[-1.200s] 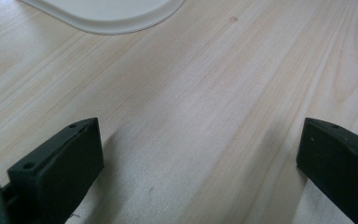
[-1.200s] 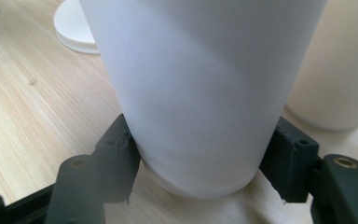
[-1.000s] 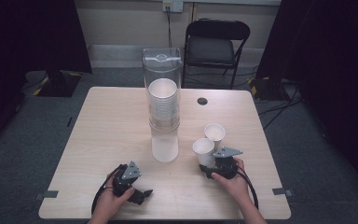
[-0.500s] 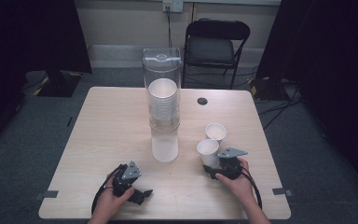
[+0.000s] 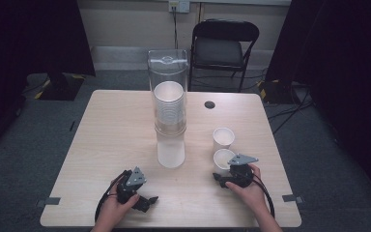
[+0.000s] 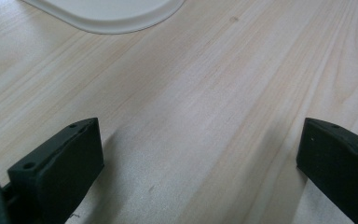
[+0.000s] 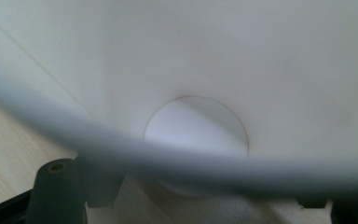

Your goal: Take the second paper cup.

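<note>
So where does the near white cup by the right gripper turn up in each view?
High view: the near cup stands right of centre on the table, against the right gripper, with a second cup just behind it.
Left gripper view: not in it.
Right gripper view: the near cup is seen close up from above its rim, down to the round bottom.
Shared landmark: the pale wood table.

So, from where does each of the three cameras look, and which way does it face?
High view: above the person's side, facing forward and down on the table; both hands, left gripper, right gripper.
Left gripper view: on the left gripper, facing bare tabletop; jaws wide apart.
Right gripper view: on the right gripper, facing into a white cup.
Shared: that near cup in the high view too.
</note>
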`<action>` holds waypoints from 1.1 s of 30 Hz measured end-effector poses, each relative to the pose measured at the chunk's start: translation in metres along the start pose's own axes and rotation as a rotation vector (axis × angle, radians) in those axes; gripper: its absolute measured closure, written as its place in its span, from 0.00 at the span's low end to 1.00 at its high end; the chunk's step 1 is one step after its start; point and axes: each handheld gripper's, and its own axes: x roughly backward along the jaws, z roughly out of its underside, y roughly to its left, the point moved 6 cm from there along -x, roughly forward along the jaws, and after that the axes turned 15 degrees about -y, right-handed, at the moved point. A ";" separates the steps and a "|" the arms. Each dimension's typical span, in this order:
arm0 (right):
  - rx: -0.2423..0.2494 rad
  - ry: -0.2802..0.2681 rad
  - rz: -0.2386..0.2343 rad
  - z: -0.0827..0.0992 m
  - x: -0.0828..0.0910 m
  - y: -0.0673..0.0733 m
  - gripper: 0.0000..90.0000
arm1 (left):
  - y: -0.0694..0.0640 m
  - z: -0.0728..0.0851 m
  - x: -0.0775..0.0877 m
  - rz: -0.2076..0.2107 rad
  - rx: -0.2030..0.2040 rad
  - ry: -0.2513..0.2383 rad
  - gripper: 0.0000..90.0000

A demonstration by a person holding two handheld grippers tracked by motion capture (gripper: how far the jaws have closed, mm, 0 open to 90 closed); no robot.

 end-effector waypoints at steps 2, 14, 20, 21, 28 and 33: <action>0.002 -0.002 0.001 0.001 0.002 -0.001 0.27 | 0.000 0.000 0.000 -0.002 0.000 -0.002 0.00; 0.002 0.014 0.001 0.005 0.020 -0.006 0.19 | 0.000 0.000 0.000 0.000 -0.001 -0.001 0.00; -0.019 0.015 -0.013 0.011 0.030 -0.008 0.18 | 0.000 0.000 0.000 -0.001 0.003 -0.005 0.00; -0.023 0.013 -0.011 0.012 0.032 -0.009 0.18 | 0.000 0.000 0.000 -0.001 0.001 -0.005 0.00; -0.034 0.034 0.002 0.020 0.050 -0.019 0.18 | 0.000 0.000 0.000 -0.006 -0.006 -0.001 0.00; -0.018 0.046 0.015 0.027 0.062 -0.027 0.17 | 0.000 0.000 0.000 -0.006 -0.003 -0.006 0.00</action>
